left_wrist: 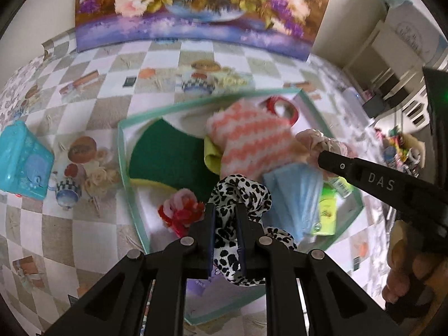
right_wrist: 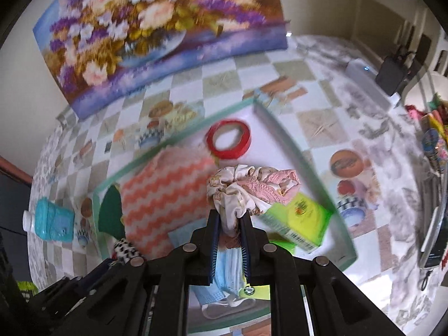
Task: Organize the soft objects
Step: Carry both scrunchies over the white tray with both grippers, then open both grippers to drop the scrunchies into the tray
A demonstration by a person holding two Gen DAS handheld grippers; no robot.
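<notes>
My left gripper [left_wrist: 226,210] is shut on a black-and-white leopard-print scrunchie [left_wrist: 243,196], held over the near part of a teal-rimmed white tray [left_wrist: 121,151]. My right gripper [right_wrist: 229,215] is shut on a cream and pink scrunchie [right_wrist: 252,187] above the same tray [right_wrist: 296,151]. In the tray lie an orange-and-white zigzag cloth [left_wrist: 249,140], a green scouring sponge [left_wrist: 165,154], a red-and-pink fluffy item [left_wrist: 182,212], a folded light-blue cloth [left_wrist: 294,196], a green box [right_wrist: 296,218] and a red tape roll [right_wrist: 228,138]. The right gripper's arm [left_wrist: 378,179] crosses the left wrist view.
A turquoise container [left_wrist: 22,159] lies on the checked tablecloth left of the tray. A flower painting [left_wrist: 196,8] leans on the wall behind. A white device [right_wrist: 366,82] and a dark box [right_wrist: 392,74] stand at the far right, with colourful clutter [right_wrist: 434,131] beyond.
</notes>
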